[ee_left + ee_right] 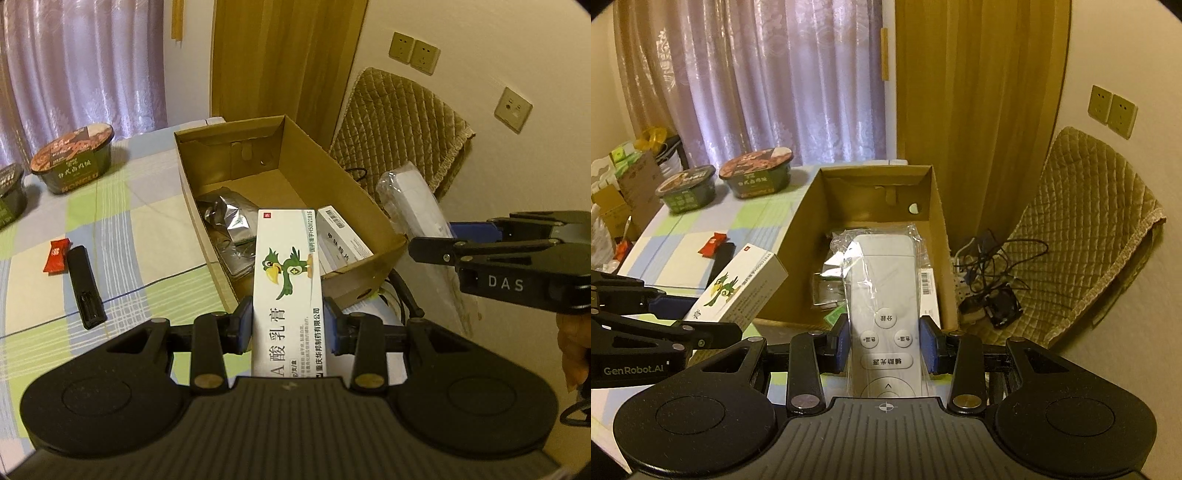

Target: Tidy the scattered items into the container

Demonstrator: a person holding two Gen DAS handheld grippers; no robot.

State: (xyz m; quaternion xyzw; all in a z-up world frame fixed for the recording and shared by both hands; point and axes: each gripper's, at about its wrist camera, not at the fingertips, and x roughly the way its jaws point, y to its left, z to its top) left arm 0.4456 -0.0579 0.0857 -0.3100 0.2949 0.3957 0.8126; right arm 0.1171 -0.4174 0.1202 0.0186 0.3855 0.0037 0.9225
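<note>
My left gripper (289, 320) is shut on a white ointment box (286, 273) printed with a green bird, its far end over the near rim of the open cardboard box (369, 206). My right gripper (888, 341) is shut on a white remote control in clear plastic wrap (884, 291), held above the cardboard box (936, 236). Inside the box lie a silver foil pouch (229, 216) and a small white carton (341, 238). The ointment box (742, 284) and left gripper show at the left of the right wrist view. A black remote (85, 282) and a red packet (55, 255) lie on the checked cloth.
Two green instant-food bowls (75, 158) (687, 188) stand at the table's far side by the curtain. A quilted chair (1082, 236) and tangled cables with a power strip (986, 280) sit right of the box. Cardboard clutter (624, 192) lies beyond the table's left edge.
</note>
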